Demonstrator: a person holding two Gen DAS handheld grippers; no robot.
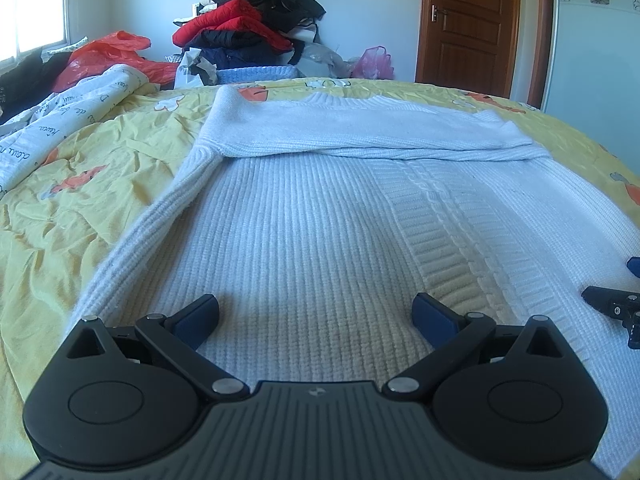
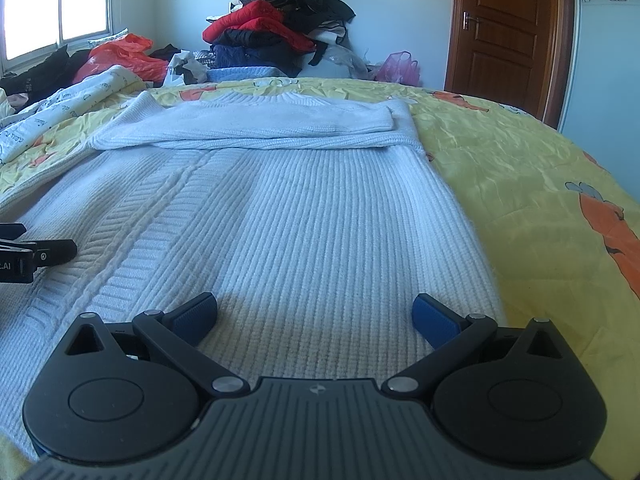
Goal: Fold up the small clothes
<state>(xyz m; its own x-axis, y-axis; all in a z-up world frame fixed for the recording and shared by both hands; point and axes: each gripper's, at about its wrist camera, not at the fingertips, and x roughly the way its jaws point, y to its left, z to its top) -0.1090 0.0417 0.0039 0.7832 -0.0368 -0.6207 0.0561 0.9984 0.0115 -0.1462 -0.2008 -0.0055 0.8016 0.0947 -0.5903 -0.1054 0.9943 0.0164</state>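
Left wrist view: white sweater [image 1: 320,216] lies flat mid-bed [image 1: 60,208], sleeves already folded across the chest. Left gripper [image 1: 316,316] and right gripper [image 2: 316,316] hover near the hem, jaws spread, holding nothing. Bottom-up fold looks left.

- Your sweater [image 1: 320,208]: white ribbed knit, soft, matt.
- Your bedspread [image 2: 520,184]: yellow printed cloth, creased.
- Your left gripper [image 1: 316,320]: matt black plastic, blue textured pads [image 1: 434,314].
- Door [image 2: 504,20]: glossy brown wood.
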